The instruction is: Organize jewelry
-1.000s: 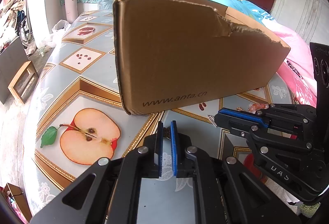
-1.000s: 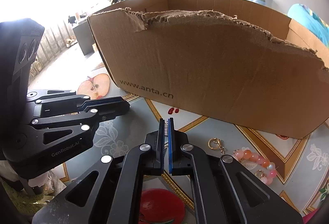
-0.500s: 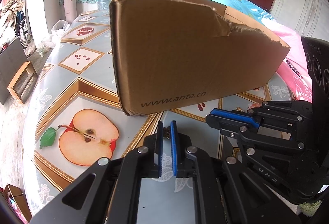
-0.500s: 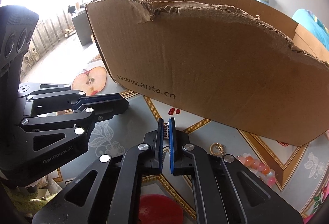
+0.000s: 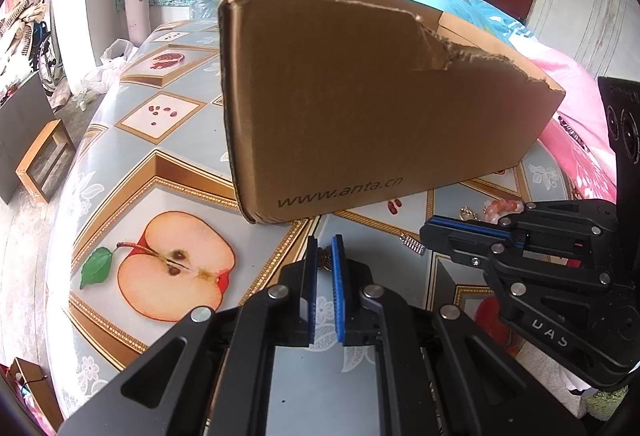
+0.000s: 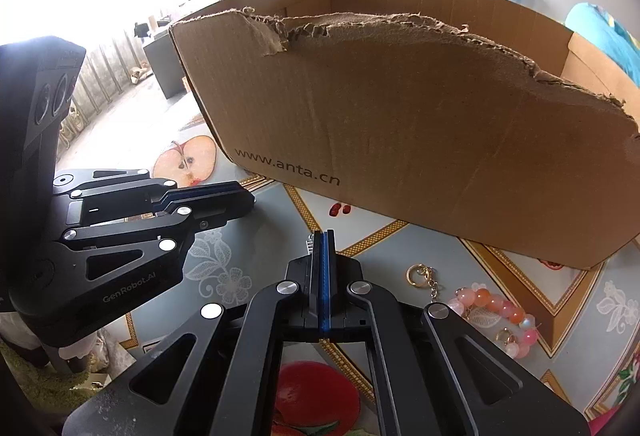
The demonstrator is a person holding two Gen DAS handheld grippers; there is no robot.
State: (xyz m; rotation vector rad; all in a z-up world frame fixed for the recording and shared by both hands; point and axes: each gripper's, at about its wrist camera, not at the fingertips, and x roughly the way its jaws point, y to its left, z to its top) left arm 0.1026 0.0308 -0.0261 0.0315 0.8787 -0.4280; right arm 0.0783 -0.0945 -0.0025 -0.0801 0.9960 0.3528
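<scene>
A torn-topped cardboard box printed with a web address fills the upper middle of both views, standing on a worktop covered in a fruit-patterned cloth. In the left wrist view the left tongs sit at lower centre with their blue pads a narrow gap apart, pinching a small dark, ribbed trinket at the very tips; what it is cannot be told. The right tongs come in from the right edge of that frame, and from their tip a small silver ribbed hair clip sticks out toward the left over the cloth. In the right wrist view the right tongs are at lower centre, pads pressed together, with the silver clip showing as a sliver just left of the tips. To the lower right of that frame, in front of the box, lie a gold keyring with a short chain and, just beside it, a bracelet of pink and orange beads. The left tongs reach in from the left edge there, above a printed halved apple.
</scene>
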